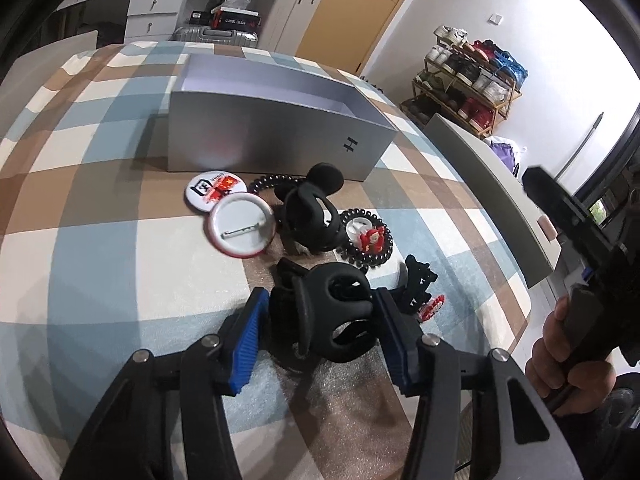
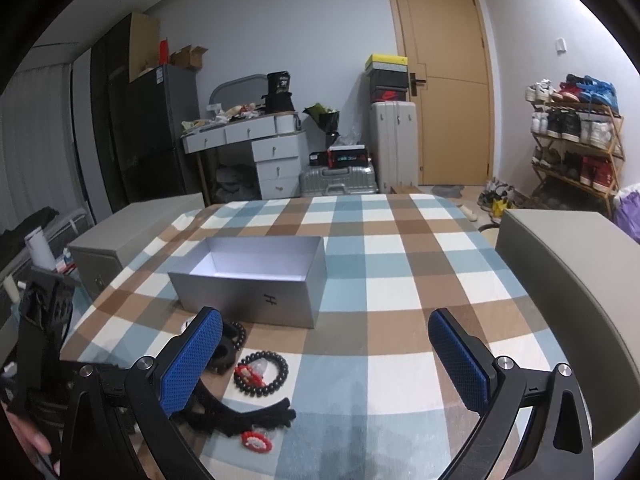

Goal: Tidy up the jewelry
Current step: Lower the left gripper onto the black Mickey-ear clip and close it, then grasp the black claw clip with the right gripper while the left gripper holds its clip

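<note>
An open silver box (image 1: 276, 136) stands on the checked tablecloth; it also shows in the right wrist view (image 2: 256, 284), empty inside. My left gripper (image 1: 320, 320) is closed around a black hair claw clip (image 1: 332, 316), its blue pads touching both sides. In front lie a second black claw clip (image 1: 310, 222), two round pin badges (image 1: 240, 230), black spiral hair ties (image 1: 366, 240) and a small red charm (image 1: 370, 240). My right gripper (image 2: 326, 354) is open and empty, above the table to the right of the pile.
A black lace hairband (image 2: 248, 416) and a small red and white clip (image 2: 256, 442) lie near the table's front. Grey chair backs (image 2: 568, 280) stand on both sides. Drawers, suitcases, a door and a shoe rack (image 2: 576, 140) are behind.
</note>
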Motion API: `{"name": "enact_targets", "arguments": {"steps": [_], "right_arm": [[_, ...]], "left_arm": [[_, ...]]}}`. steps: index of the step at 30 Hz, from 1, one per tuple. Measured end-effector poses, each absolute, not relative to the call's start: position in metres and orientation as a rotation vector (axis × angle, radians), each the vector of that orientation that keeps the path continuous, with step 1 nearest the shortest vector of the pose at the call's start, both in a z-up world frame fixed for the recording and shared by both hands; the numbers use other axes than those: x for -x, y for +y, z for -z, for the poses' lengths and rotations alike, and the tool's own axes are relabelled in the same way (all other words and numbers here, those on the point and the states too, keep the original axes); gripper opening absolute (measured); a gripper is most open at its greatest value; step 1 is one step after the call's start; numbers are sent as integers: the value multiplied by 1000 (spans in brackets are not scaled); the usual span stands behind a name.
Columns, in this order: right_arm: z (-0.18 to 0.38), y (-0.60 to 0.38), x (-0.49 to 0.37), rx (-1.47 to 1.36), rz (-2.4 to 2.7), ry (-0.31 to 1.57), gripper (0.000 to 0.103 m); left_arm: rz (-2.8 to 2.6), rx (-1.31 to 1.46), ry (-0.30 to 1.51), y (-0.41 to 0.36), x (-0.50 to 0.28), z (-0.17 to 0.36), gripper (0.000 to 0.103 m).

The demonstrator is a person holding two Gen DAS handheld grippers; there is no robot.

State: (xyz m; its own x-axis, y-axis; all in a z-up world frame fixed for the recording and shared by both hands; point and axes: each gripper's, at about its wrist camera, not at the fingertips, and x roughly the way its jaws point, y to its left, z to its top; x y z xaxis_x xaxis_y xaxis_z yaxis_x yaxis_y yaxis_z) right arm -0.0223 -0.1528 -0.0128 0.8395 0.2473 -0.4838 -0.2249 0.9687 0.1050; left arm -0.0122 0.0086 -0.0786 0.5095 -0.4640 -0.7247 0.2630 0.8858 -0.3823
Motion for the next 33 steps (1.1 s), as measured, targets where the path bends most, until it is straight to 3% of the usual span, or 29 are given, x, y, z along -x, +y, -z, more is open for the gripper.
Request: {"name": "enact_targets", "arguments": {"steps": [24,30,33], "right_arm": [[51,-81,-10,-13,-545,695,103],[60,-51,-24,94,-549,726,92],[62,-40,-28,118,-543,733,92]], "left_arm": [[297,203,952,46,24,72,47],[272,192,946,53,25,70,47],[263,198,947,59,24,70,47]]}}
